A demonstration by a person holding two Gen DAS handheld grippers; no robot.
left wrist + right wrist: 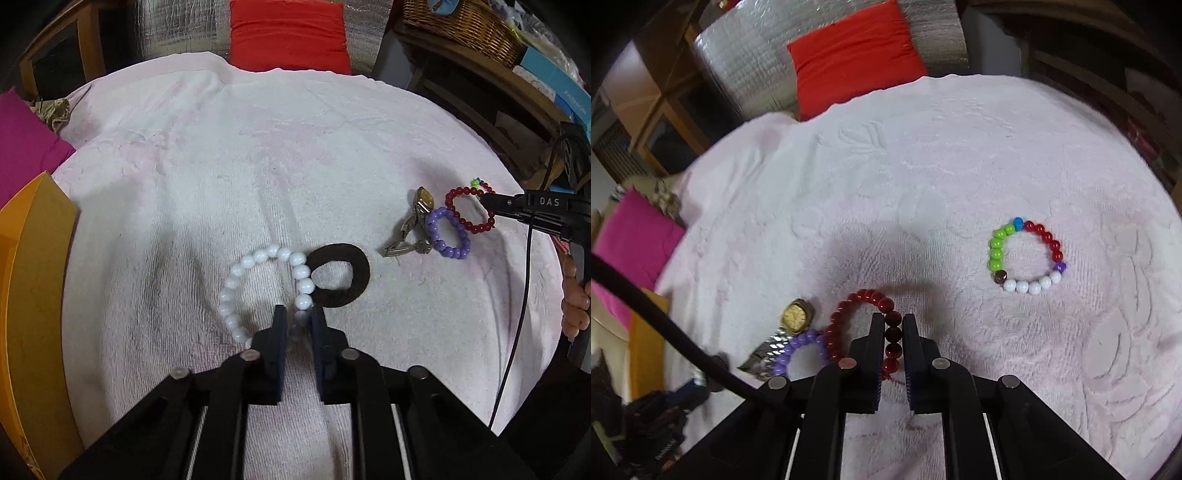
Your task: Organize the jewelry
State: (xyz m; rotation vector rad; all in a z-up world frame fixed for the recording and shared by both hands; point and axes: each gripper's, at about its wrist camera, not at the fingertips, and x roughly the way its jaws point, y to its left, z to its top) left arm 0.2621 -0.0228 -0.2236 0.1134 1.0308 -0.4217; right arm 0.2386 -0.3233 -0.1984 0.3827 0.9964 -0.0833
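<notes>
In the left wrist view my left gripper (298,316) is shut on a white bead bracelet (236,280) lying on the pale towel (258,166). A dark brown ring-shaped hair tie (341,275) touches the bracelet's right side. In the right wrist view my right gripper (894,325) is shut on a dark red bead bracelet (849,310). A purple bead bracelet (801,343) and a gold wristwatch (796,317) lie just left of it. A multicolour bead bracelet (1027,254) lies apart at the right. The right gripper also shows in the left wrist view (487,201), at the red bracelet (465,210).
An orange box (33,280) stands at the towel's left edge. A magenta cushion (26,144) and a red cushion (288,33) lie beyond the towel. A wicker basket (461,26) and shelves stand at the back right. A black cable (665,332) crosses the right wrist view.
</notes>
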